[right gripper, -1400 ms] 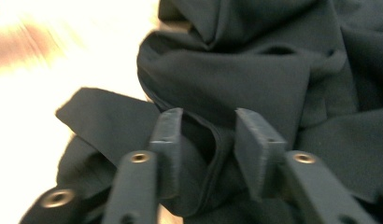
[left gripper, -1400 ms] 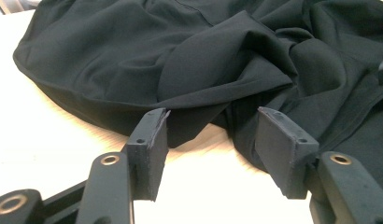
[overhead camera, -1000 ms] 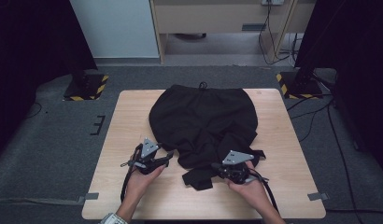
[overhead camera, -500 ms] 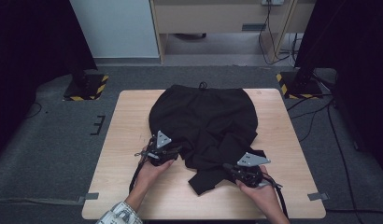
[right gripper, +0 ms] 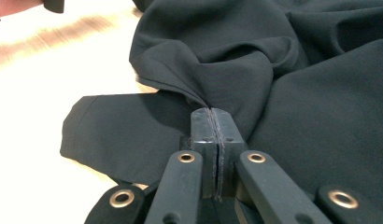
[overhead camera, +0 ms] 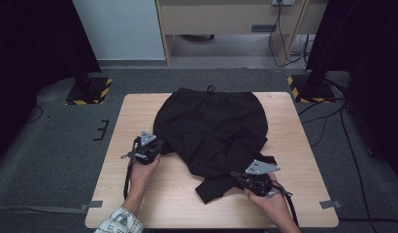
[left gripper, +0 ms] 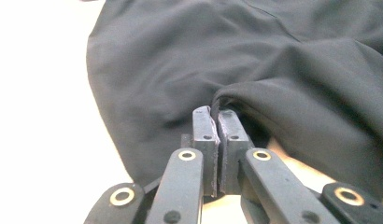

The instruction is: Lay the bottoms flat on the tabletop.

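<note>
2 claws [overhead camera: 160,145] [overhead camera: 234,175] clamp the black garment [overhead camera: 211,126]; each gripper view shows pinched fabric folds.

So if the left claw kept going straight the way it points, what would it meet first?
More of the black garment: the left claw, whose jaws have just been closing, pinches a fold at the garment's edge, and bunched cloth lies right ahead over the table. Depth past it is unclear.
</note>
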A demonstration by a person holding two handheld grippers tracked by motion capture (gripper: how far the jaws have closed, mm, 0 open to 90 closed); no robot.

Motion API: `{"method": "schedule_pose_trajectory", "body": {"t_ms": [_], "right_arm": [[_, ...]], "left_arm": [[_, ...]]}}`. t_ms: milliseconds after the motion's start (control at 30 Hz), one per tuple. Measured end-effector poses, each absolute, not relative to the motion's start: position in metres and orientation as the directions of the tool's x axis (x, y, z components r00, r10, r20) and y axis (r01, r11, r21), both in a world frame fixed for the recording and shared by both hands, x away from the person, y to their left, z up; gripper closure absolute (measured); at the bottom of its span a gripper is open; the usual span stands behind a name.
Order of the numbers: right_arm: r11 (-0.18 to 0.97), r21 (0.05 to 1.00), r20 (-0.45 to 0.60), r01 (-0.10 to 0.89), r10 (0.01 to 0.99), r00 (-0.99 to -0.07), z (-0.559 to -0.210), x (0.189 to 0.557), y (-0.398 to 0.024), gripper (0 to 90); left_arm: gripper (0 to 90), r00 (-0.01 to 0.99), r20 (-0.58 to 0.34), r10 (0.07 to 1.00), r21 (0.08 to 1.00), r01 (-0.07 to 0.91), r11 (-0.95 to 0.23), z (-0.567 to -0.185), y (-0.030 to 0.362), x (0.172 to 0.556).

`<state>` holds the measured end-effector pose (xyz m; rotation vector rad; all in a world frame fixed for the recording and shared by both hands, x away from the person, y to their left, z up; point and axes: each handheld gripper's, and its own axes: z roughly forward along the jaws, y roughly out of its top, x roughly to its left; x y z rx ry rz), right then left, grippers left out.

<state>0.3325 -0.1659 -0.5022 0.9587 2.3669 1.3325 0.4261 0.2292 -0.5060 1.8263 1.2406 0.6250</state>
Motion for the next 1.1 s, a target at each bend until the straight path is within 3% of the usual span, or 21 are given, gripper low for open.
{"method": "schedule_pose_trajectory", "body": {"t_ms": [200, 400, 600, 833, 900, 967, 1033, 1100], "right_arm": [[0.377, 0.826, 0.092, 0.419, 0.643, -0.760, -0.503, 0.332, -0.163, 84.8], [0.356, 0.844, 0.091, 0.400, 0.640, -0.763, -0.491, 0.338, -0.161, 53.4], [0.325, 0.852, 0.106, 0.411, 0.662, -0.742, -0.487, 0.361, -0.158, 46.6], [0.383, 0.806, 0.103, 0.451, 0.660, -0.744, -0.506, 0.392, -0.133, 36.2], [0.406, 0.791, 0.100, 0.457, 0.652, -0.752, -0.510, 0.397, -0.125, 42.3], [0.425, 0.787, 0.093, 0.448, 0.635, -0.767, -0.513, 0.399, -0.121, 67.5], [0.442, 0.781, 0.101, 0.442, 0.608, -0.787, -0.515, 0.399, -0.117, 82.8], [0.461, 0.770, 0.102, 0.442, 0.595, -0.798, -0.515, 0.397, -0.111, 88.1]], "left_arm": [[84.5, 0.339, -0.066, 0.938, 0.827, 0.545, -0.139, -0.514, 0.247, 0.434], [62.2, 0.391, 0.002, 0.921, 0.832, 0.510, -0.218, -0.511, 0.233, 0.423], [55.1, 0.377, 0.009, 0.926, 0.830, 0.513, -0.217, -0.512, 0.240, 0.394], [48.9, 0.356, -0.018, 0.934, 0.835, 0.520, -0.181, -0.510, 0.256, 0.363], [46.8, 0.360, -0.020, 0.933, 0.839, 0.513, -0.180, -0.509, 0.258, 0.355], [45.6, 0.362, -0.024, 0.932, 0.839, 0.514, -0.179, -0.509, 0.259, 0.351], [45.2, 0.368, -0.023, 0.930, 0.838, 0.514, -0.183, -0.509, 0.259, 0.347], [45.1, 0.377, -0.023, 0.926, 0.838, 0.512, -0.188, -0.509, 0.258, 0.346]]}}
